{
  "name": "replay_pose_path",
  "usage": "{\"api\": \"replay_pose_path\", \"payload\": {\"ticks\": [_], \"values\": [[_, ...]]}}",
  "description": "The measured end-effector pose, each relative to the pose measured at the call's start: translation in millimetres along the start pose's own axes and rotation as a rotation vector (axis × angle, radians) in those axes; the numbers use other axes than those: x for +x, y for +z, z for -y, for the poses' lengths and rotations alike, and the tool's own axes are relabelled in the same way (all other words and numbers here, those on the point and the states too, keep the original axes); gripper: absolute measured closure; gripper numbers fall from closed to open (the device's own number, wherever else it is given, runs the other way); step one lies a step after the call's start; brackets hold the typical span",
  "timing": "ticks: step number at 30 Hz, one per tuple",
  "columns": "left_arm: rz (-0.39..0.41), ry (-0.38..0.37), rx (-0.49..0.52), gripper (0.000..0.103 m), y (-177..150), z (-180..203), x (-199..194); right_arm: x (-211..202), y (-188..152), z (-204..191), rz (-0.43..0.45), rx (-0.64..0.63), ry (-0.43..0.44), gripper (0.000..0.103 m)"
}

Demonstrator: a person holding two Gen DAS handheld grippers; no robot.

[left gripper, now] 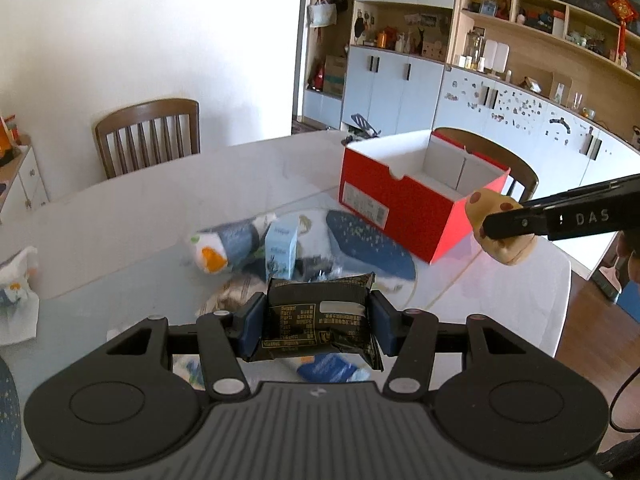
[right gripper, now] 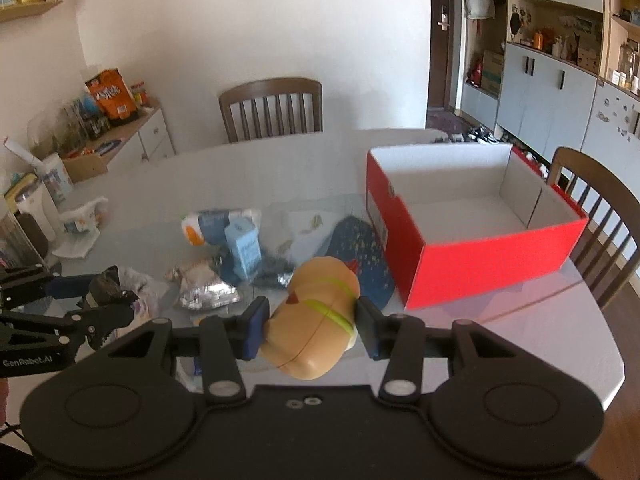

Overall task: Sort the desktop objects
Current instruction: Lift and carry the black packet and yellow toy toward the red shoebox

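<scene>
My left gripper (left gripper: 318, 322) is shut on a black snack packet (left gripper: 316, 316), held above the glass-topped table (left gripper: 120, 216). My right gripper (right gripper: 311, 326) is shut on a tan toy burger (right gripper: 316, 316) with a green stripe, also lifted off the table. In the left wrist view that right gripper (left gripper: 486, 226) comes in from the right with the toy burger (left gripper: 496, 228) beside the open red box (left gripper: 404, 196). The red box (right gripper: 480, 248) is white inside and looks empty. The left gripper (right gripper: 96, 300) shows at the left edge of the right wrist view with the dark packet (right gripper: 106, 286).
A pile lies mid-table: a small light-blue carton (right gripper: 242, 246), a rolled white-and-blue pack (right gripper: 212, 224), a silver foil bag (right gripper: 206, 294), a dark blue speckled piece (right gripper: 360, 252). Wooden chairs (right gripper: 274, 108) stand behind and right. A crumpled white wrapper (left gripper: 16, 276) lies left.
</scene>
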State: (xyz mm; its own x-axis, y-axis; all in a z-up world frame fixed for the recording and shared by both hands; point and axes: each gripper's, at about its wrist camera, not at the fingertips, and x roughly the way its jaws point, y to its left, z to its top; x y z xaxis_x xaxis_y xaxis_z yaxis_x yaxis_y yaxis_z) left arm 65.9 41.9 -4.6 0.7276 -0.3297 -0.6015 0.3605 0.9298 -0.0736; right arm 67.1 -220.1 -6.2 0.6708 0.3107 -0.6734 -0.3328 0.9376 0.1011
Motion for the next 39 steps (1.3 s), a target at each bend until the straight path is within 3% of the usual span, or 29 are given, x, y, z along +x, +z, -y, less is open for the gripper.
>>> {"api": "replay_pose_path", "payload": {"ticks": [21,39], "values": [[0.027,0.099,-0.076,0.049,89.1,87.0,81.4,30.8,82.1,129.3,0.036,-0.101,0.146,0.057],[0.007,0.085,-0.001,0.049,146.0,144.9,155.2,65.9,116.1,198.9,0.019,-0.128,0.189,0.057]]}}
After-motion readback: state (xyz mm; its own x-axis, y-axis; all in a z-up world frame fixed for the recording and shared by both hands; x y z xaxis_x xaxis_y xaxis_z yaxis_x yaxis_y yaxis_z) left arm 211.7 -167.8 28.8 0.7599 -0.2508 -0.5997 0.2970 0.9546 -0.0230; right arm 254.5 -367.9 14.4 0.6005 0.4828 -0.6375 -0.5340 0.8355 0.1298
